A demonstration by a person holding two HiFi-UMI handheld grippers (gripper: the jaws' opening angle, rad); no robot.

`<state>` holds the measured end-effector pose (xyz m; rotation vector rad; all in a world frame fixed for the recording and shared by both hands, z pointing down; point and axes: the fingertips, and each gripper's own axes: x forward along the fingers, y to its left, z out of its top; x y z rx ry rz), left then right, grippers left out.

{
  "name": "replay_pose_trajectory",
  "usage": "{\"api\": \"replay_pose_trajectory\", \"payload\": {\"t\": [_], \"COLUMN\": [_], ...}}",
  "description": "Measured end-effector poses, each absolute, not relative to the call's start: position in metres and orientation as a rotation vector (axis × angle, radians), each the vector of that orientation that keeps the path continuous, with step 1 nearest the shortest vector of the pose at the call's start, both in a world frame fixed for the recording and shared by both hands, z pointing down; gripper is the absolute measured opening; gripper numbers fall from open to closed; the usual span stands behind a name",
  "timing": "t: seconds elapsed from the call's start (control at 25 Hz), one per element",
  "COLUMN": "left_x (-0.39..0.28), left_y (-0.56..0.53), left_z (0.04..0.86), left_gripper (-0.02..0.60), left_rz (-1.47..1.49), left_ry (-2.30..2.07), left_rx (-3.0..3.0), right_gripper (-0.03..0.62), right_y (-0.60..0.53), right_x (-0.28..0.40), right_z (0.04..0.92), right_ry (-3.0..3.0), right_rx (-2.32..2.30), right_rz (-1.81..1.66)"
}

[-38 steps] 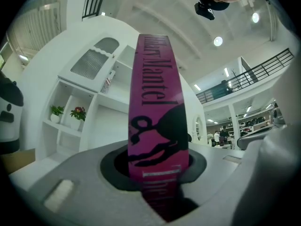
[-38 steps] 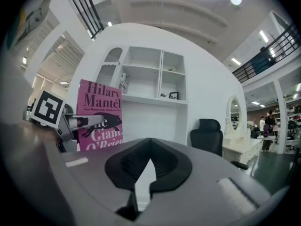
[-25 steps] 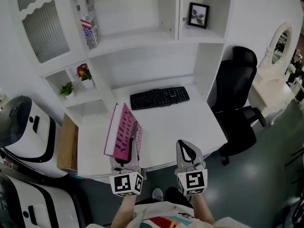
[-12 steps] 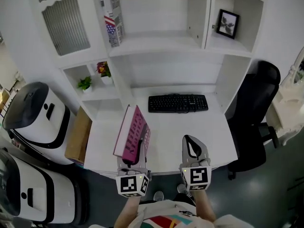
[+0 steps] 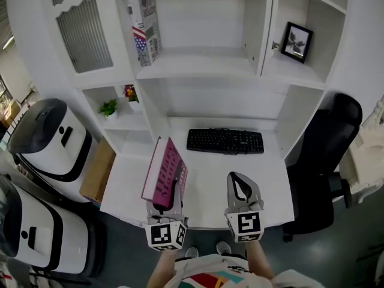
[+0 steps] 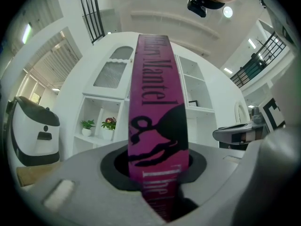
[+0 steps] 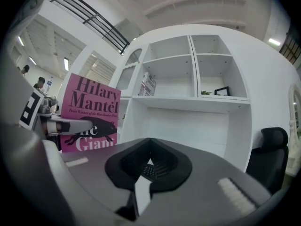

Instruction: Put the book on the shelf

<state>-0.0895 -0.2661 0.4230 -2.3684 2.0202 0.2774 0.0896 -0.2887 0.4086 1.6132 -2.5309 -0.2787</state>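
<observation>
A pink paperback book (image 5: 165, 173) stands upright over the desk's front left, its lower edge clamped by my left gripper (image 5: 170, 192). In the left gripper view the book's spine (image 6: 157, 112) rises from between the jaws of the left gripper (image 6: 157, 171). My right gripper (image 5: 236, 177) hovers to the right of the book over the desk's front edge, shut and empty. The right gripper view shows the right gripper (image 7: 148, 166) with its tips together and the book's cover (image 7: 89, 112) at the left. The wide white shelf (image 5: 192, 65) lies ahead, above the desk.
A striped book or box (image 5: 144, 29) stands at the shelf's left end. A framed picture (image 5: 297, 41) sits in the right cubby, with two small plants (image 5: 110, 108) in the left cubbies. A black keyboard (image 5: 225, 140) lies on the desk (image 5: 264, 179); an office chair (image 5: 327, 161) stands right, white machines (image 5: 48, 137) left.
The head view has swung so the shelf unit sits more squarely ahead. Both grippers keep their places, and the left one still holds the book upright.
</observation>
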Motion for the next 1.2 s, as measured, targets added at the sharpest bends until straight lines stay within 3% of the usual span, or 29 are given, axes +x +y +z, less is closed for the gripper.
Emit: {"api": "replay_pose_trajectory", "payload": {"t": [0.6,1.2], "left_x": [-0.086,-0.12], "left_y": [-0.291,-0.388], "left_z": [0.394,0.175], "left_gripper": [0.138,0.138], "left_rz": [0.307,0.319], "left_ry": [2.126,1.932], "left_rx": [-2.295,-2.312], "right_gripper": [0.002,0.002], "right_y": [-0.313,-0.312], "right_x": [0.113,0.1], "right_z": [0.412,0.396], "right_ry": [-2.596,-2.651], "right_rx": [1.543,1.492], "right_rz": [-0.178,-0.161]}}
